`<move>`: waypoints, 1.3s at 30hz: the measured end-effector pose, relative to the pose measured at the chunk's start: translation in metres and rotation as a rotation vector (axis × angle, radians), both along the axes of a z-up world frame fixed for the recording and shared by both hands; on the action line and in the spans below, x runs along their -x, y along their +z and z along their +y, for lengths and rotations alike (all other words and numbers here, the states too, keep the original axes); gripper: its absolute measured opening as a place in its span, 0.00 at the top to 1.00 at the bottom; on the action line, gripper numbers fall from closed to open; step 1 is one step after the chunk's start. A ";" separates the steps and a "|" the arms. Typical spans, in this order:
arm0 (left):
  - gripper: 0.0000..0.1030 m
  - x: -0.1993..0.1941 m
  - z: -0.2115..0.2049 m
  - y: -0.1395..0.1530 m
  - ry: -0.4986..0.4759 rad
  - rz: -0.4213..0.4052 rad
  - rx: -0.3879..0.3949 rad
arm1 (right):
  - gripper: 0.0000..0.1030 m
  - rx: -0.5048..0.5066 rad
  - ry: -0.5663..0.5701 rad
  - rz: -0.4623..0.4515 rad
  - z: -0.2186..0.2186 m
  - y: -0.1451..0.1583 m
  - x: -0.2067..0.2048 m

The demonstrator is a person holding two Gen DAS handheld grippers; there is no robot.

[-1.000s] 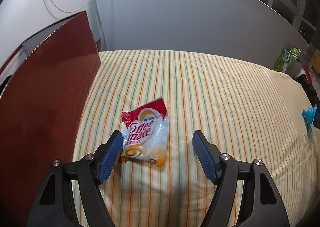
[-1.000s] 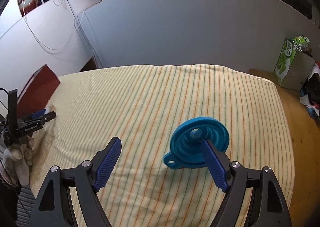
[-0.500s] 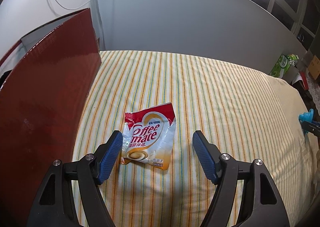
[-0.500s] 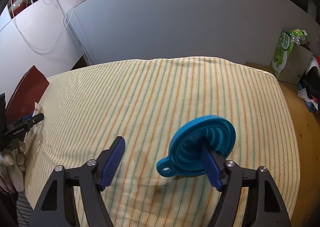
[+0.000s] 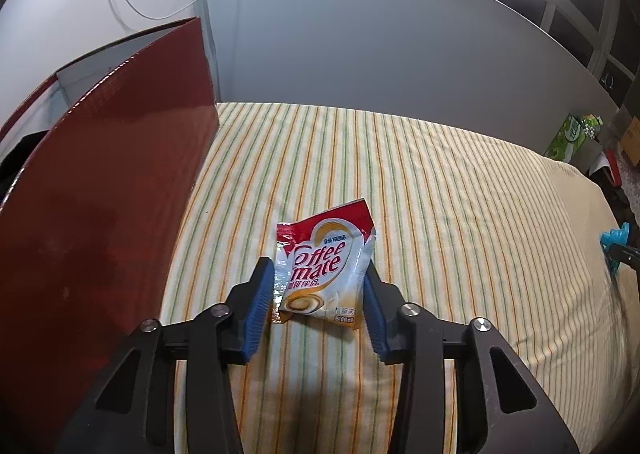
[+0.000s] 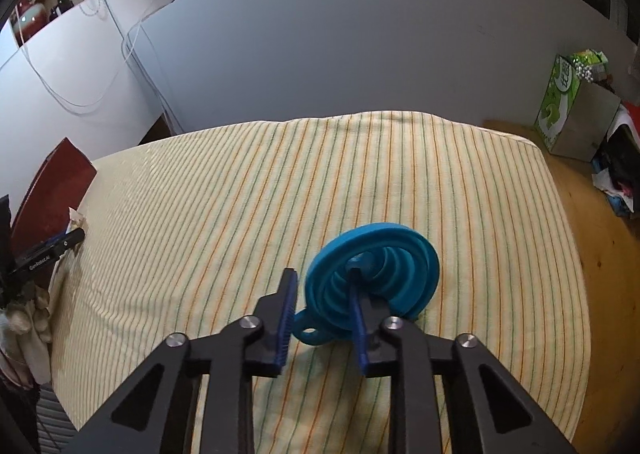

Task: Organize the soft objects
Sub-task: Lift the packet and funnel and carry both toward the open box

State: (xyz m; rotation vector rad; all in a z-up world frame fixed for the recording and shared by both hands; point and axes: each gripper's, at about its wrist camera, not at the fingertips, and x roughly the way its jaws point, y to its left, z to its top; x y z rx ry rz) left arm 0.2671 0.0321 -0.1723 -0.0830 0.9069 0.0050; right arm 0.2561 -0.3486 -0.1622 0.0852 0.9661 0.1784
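"Coffee mate" and "Nestlé" on the red-and-white sachet; "GenRobot.AI" on the left gripper

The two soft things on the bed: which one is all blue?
The collapsible silicone funnel, round with rings. The other, the Coffee-mate sachet, is red, white and flat.

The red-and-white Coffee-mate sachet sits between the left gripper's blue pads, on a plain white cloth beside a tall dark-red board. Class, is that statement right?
Not quite. The cloth is not plain white: it is pale yellow with orange and green stripes, as the left wrist view shows. The rest holds: the red-and-white Coffee-mate sachet sits between the closing left gripper's blue pads, beside the tall dark-red board.
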 end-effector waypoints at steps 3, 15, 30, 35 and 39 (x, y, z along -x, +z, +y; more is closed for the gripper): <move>0.83 0.002 0.001 0.002 0.002 -0.001 0.000 | 0.85 -0.004 0.001 -0.011 0.001 0.004 0.001; 0.86 0.013 -0.008 0.009 -0.024 -0.029 0.022 | 0.92 -0.056 -0.014 -0.031 -0.008 0.013 0.010; 0.86 0.045 -0.022 0.063 -0.105 -0.113 0.110 | 0.92 -0.062 0.088 -0.136 0.034 0.064 0.040; 0.86 0.056 -0.010 0.093 -0.116 -0.160 0.139 | 0.92 -0.073 0.159 -0.182 0.070 0.094 0.038; 0.86 0.064 0.020 0.116 -0.091 -0.186 0.168 | 0.92 -0.087 0.228 -0.223 0.109 0.119 0.030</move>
